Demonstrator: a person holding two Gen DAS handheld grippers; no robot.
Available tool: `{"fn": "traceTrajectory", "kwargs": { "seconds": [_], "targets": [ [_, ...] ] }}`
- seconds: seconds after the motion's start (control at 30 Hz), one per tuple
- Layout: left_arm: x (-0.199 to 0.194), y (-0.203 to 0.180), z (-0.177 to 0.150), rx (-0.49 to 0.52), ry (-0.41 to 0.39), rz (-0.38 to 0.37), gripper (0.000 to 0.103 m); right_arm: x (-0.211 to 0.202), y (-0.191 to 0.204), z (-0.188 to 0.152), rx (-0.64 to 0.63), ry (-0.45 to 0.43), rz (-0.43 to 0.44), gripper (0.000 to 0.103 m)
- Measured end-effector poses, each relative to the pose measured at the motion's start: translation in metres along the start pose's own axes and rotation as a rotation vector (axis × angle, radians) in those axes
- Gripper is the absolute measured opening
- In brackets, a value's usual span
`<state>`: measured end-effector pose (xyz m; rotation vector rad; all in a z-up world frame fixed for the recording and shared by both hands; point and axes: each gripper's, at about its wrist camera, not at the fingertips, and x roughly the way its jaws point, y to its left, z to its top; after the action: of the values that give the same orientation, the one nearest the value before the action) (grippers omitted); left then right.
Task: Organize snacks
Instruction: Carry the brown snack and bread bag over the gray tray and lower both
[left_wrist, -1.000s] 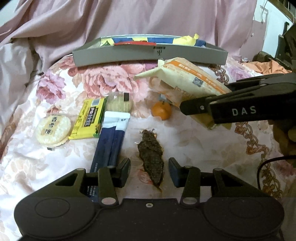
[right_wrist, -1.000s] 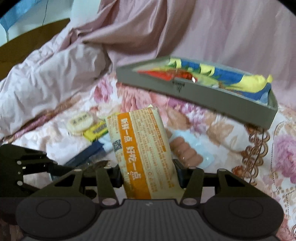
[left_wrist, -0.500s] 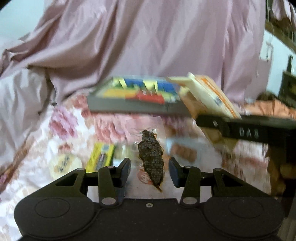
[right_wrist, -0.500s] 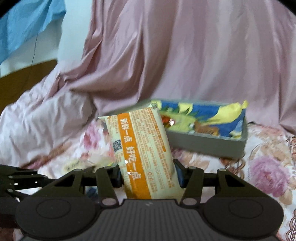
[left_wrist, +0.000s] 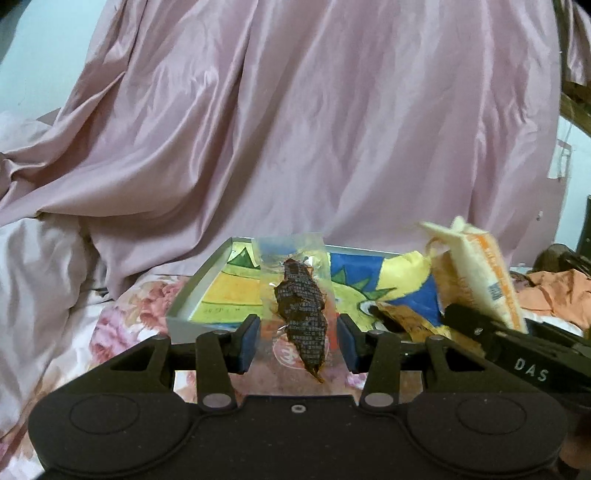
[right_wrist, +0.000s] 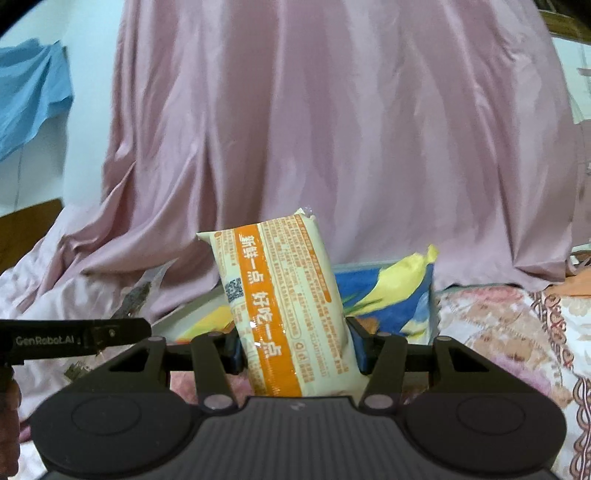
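My left gripper (left_wrist: 297, 343) is shut on a clear packet with a dark brown dried snack (left_wrist: 301, 314) and holds it upright in the air in front of the grey tray (left_wrist: 184, 314). My right gripper (right_wrist: 295, 350) is shut on a cream and orange snack bag (right_wrist: 284, 310), also lifted, in front of the tray (right_wrist: 388, 291). The bag (left_wrist: 476, 273) and right gripper body also show at the right of the left wrist view. The tray has a blue, yellow and green lining; a brown wrapper (left_wrist: 402, 317) lies in it.
Pink satin cloth (left_wrist: 295, 129) hangs behind the tray. A floral bedspread (left_wrist: 129, 317) lies below. Orange fabric (left_wrist: 554, 291) sits at the far right. The left gripper's side (right_wrist: 74, 339) shows at the left of the right wrist view.
Both grippers have risen from the bedspread and moved toward the tray with their snacks. The other loose snacks on the bedspread have dropped out of view.
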<state>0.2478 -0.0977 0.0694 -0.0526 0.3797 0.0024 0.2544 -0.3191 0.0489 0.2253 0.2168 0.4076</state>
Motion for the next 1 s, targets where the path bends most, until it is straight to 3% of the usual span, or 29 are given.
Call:
{"fn": "traceTrajectory", "kwargs": {
  "seconds": [0.3, 0.57, 0.73, 1.0],
  "targets": [
    [0.058, -0.007, 0.017, -0.014, 0.01, 0.026, 0.047, 0.047, -0.024, 0.008, 0.05, -0.046, -0.054, 0.056],
    [0.1, -0.014, 0.006, -0.038, 0.098, 0.039, 0.047, 0.072, -0.045, 0.001, 0.09, 0.015, -0.058, 0.056],
    [0.12, -0.024, 0.004, -0.004, 0.124, 0.047, 0.047, 0.081, -0.051, -0.006, 0.109, 0.064, -0.048, 0.055],
    [0.144, -0.033, 0.004, -0.003, 0.134, 0.059, 0.047, 0.082, -0.053, -0.008, 0.091, 0.066, -0.048, 0.055]
  ]
}}
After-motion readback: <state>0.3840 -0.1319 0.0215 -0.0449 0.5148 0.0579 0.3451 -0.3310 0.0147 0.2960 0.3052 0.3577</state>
